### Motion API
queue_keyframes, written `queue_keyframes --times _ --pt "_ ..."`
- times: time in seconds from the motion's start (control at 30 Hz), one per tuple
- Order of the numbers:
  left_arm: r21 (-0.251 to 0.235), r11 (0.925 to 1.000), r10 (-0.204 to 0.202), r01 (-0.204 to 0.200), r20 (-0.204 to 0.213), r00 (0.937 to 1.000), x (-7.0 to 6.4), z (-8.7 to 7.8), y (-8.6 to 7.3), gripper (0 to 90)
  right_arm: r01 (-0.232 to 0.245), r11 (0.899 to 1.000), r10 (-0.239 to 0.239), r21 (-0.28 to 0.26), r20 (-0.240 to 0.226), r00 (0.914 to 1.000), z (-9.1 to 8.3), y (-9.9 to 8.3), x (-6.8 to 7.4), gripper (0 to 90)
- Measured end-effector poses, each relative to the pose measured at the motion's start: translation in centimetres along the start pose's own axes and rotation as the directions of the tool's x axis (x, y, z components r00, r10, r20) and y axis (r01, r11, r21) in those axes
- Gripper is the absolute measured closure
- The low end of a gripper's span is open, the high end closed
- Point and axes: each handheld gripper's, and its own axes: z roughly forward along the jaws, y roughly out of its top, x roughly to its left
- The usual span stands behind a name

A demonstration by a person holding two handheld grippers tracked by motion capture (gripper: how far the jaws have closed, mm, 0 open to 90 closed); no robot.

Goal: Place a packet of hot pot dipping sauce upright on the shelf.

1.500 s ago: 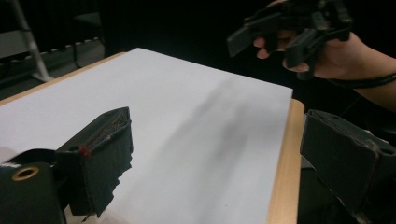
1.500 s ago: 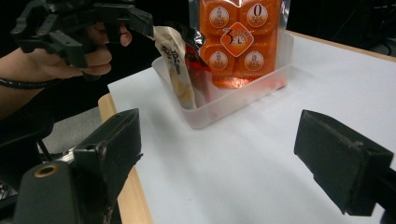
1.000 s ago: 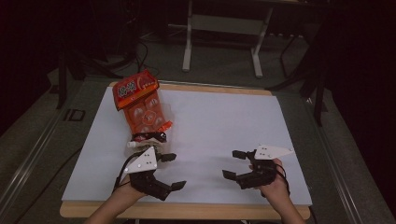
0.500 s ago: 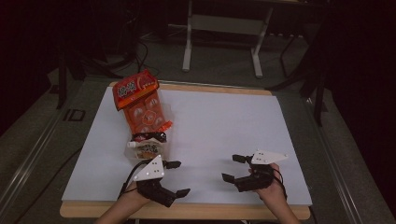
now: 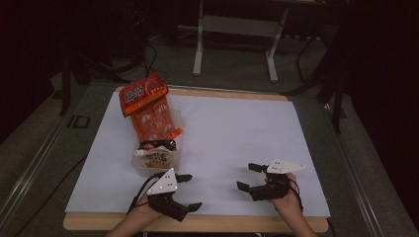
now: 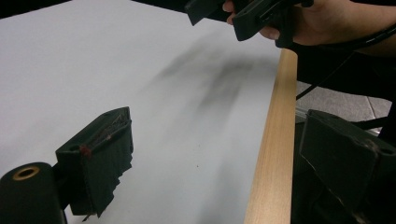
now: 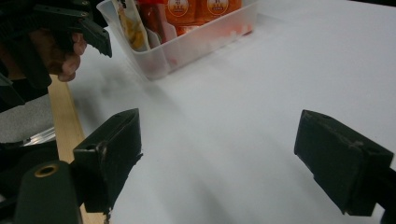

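Observation:
A clear plastic bin (image 5: 154,159) stands on the left half of the white table top, packed with orange snack packets (image 5: 153,120). One large orange packet (image 5: 143,93) sticks up at its far end. My left gripper (image 5: 190,192) is open and holds nothing, just in front of the bin at the near edge. Level with it on the right, my right gripper (image 5: 245,177) is also open and holds nothing. The left gripper view has its own jaws wide apart (image 6: 219,156) over the wooden table edge (image 6: 275,140). The right gripper view (image 7: 224,156) faces the bin (image 7: 187,44).
A white sheet (image 5: 232,133) covers the table, with a wooden rim (image 5: 207,224) along the near side. A metal stand (image 5: 234,29) is on the floor beyond the far edge. The other hand's gripper (image 6: 247,16) appears far off in the left gripper view.
My left gripper has drawn back a little toward the near edge and turned right. The right gripper has hardly moved. Both stay open.

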Motion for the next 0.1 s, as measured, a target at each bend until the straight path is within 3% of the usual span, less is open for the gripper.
queue_keyframes --times 0.1 --pt "0.001 1.0000 0.002 -0.002 -0.002 1.0000 -0.01 0.03 -0.05 10.1 0.006 1.000 -0.006 0.003 0.001 1.0000 0.00 0.00 0.06 14.7"
